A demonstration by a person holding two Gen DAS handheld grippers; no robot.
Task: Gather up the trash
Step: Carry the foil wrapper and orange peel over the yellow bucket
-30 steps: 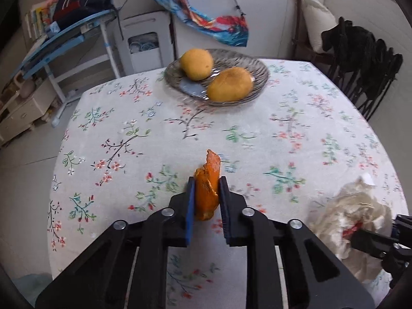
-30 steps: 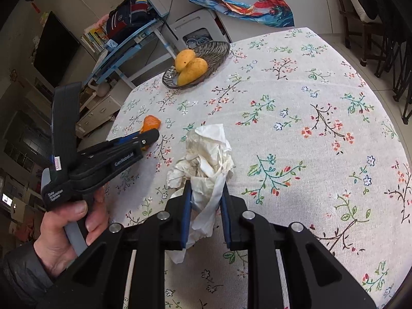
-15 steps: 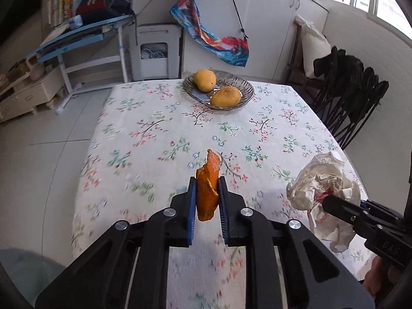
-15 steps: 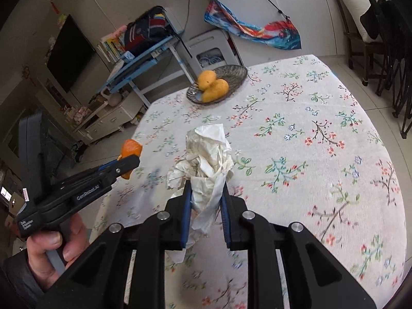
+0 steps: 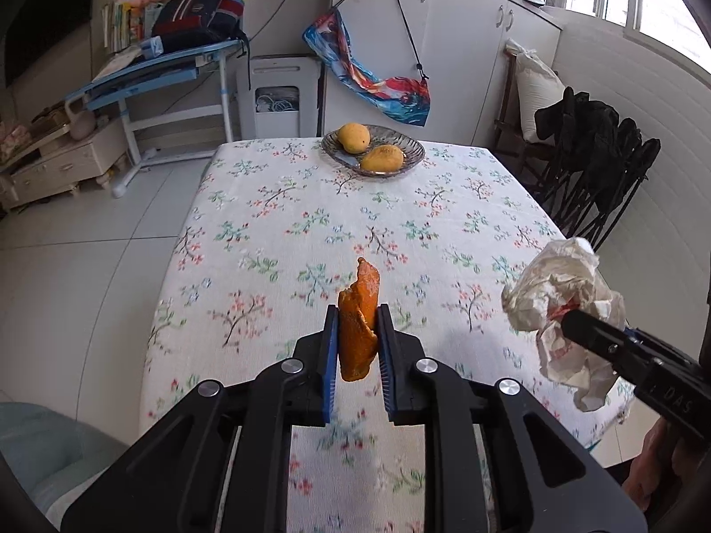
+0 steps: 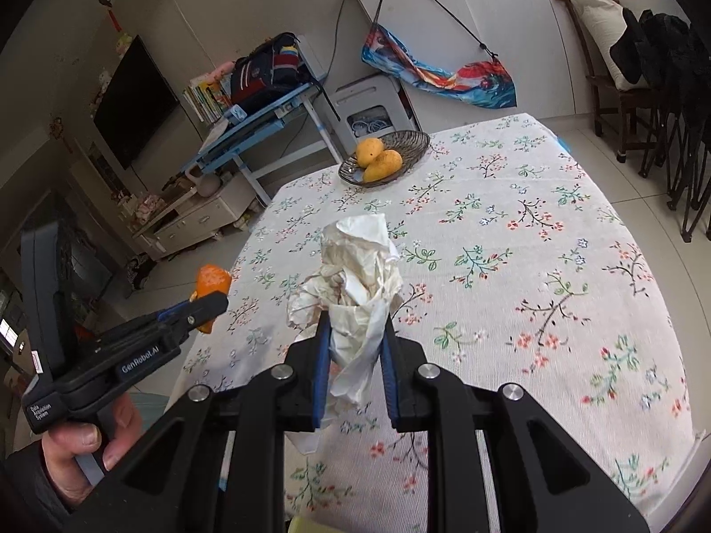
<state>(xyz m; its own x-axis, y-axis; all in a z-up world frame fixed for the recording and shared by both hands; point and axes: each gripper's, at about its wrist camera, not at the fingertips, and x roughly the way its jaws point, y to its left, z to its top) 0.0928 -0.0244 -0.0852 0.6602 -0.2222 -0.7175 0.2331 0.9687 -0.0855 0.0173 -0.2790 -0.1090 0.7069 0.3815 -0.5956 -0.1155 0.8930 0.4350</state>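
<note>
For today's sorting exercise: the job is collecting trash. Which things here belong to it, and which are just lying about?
Part of the job:
orange peel, in the left gripper
crumpled tissue, in the right gripper

Just lying about:
mangoes
fruit dish
backpack

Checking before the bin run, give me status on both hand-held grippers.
Left hand-held gripper shut on orange peel. Right hand-held gripper shut on crumpled tissue. Nothing blocking.
</note>
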